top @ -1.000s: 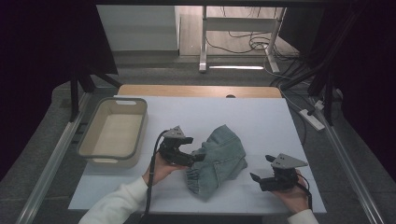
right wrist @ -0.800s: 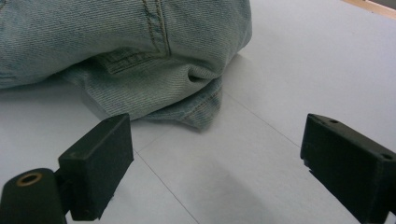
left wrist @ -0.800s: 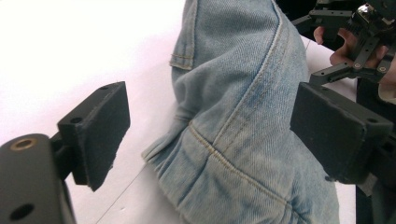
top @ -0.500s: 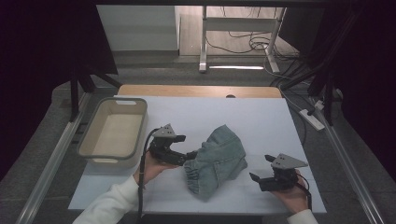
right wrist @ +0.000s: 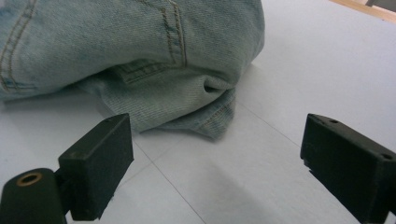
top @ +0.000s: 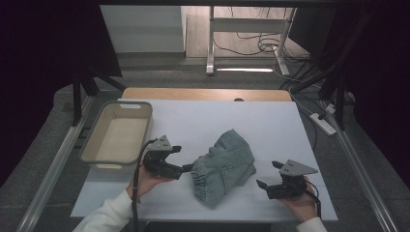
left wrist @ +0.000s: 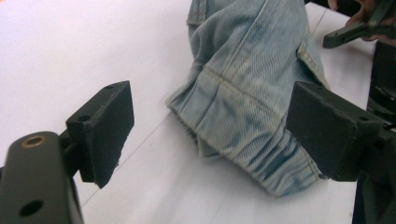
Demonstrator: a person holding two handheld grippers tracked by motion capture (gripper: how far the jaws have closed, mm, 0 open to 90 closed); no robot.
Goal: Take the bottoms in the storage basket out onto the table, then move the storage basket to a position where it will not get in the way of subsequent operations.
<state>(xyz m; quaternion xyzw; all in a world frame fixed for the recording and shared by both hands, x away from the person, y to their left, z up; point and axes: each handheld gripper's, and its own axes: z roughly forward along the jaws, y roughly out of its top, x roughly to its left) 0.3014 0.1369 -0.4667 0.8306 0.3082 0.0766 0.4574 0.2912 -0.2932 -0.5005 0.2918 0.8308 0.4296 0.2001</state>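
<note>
Left gripper (top: 186,168) holds its jaws spread, nothing pinched, tips just beside the crumpled denim garment (top: 223,165) lying mid-table (top: 270,121); right gripper (top: 263,184), jaws also spread, sits near its other edge; beige plastic bin (top: 117,137) stands left.

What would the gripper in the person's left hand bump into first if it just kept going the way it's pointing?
Most likely the folded denim garment. The left gripper points at its gathered hem with jaws open, nothing between them, the cloth just ahead and slightly toward one jaw. How much gap remains is hard to judge.
</note>
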